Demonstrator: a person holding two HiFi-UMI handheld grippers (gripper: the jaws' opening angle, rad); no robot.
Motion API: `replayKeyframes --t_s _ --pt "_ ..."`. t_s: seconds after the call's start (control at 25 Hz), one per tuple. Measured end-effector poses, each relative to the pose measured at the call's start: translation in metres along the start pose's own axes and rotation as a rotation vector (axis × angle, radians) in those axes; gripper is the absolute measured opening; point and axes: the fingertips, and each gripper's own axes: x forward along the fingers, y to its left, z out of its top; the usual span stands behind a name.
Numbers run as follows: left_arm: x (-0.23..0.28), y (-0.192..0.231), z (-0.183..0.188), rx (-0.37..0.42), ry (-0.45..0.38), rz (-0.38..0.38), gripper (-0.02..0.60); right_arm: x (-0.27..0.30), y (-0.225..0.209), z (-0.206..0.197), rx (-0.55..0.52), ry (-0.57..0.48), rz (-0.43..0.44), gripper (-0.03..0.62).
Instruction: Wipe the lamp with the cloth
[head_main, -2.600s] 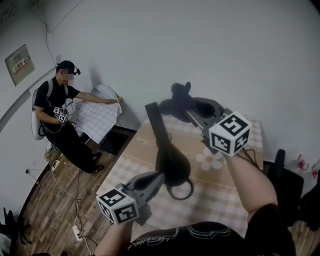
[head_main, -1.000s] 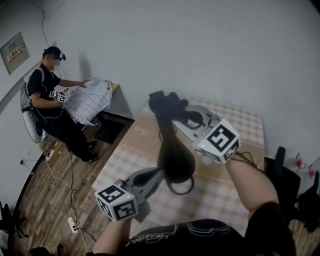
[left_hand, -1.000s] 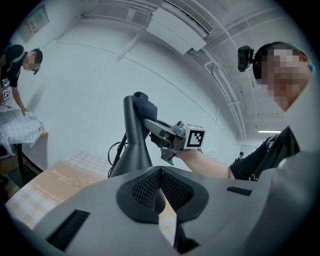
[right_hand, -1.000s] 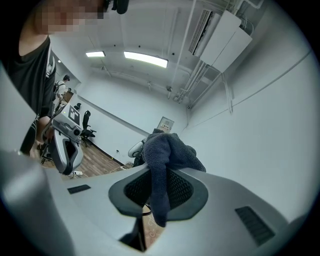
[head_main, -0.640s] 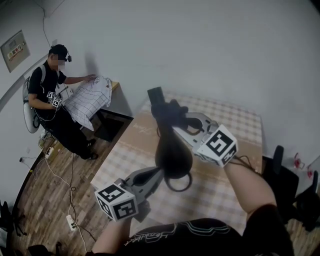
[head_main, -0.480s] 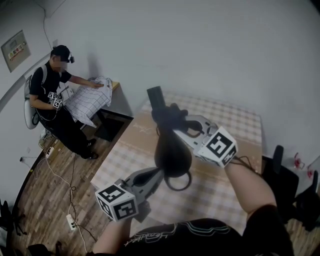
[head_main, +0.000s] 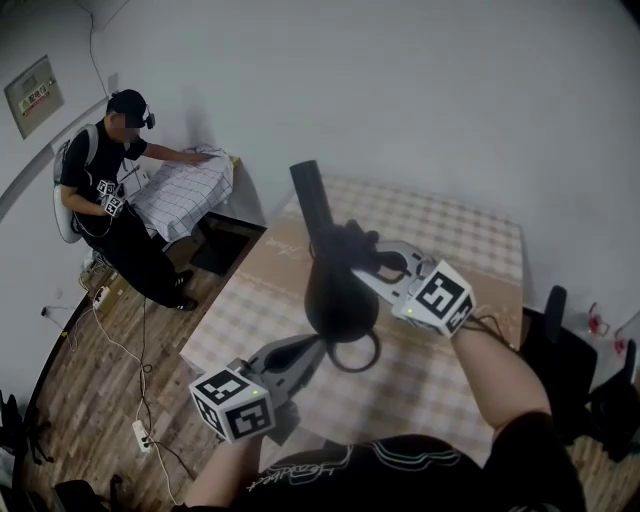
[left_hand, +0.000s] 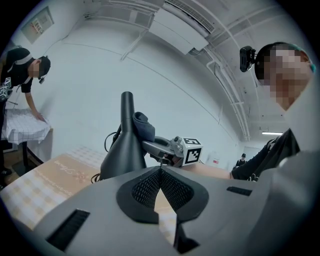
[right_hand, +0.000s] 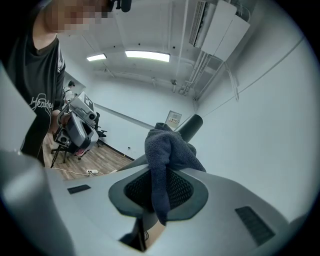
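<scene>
A black lamp (head_main: 338, 298) with a cone body and a straight tube neck stands on the checked table (head_main: 470, 240). My right gripper (head_main: 352, 252) is shut on a dark grey-blue cloth (head_main: 343, 243) and presses it against the lower part of the neck. In the right gripper view the cloth (right_hand: 167, 150) hangs between the jaws, with the lamp neck (right_hand: 190, 125) behind it. My left gripper (head_main: 318, 345) lies low beside the lamp's base, jaws shut with nothing seen between them. In the left gripper view the lamp (left_hand: 122, 150) and cloth (left_hand: 142, 126) rise beyond the left gripper (left_hand: 161, 170).
A second person (head_main: 110, 190) at the far left bends over a checked sheet (head_main: 190, 188) on another table. A power strip (head_main: 140, 432) and cables lie on the wooden floor. A dark chair (head_main: 560, 335) stands at the table's right. A pale wall runs behind.
My right gripper has slid the cloth from the top of the lamp neck down toward the cone body. The left gripper has stayed in place.
</scene>
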Motion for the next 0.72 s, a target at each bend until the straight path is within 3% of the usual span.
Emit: replayKeyframes --t_s 0.72 --pt "-0.003 -0.019 -0.024 -0.026 0.019 -0.002 -0.002 -0.040 0.036 -0.067 0.146 0.068 -0.019 0.057"
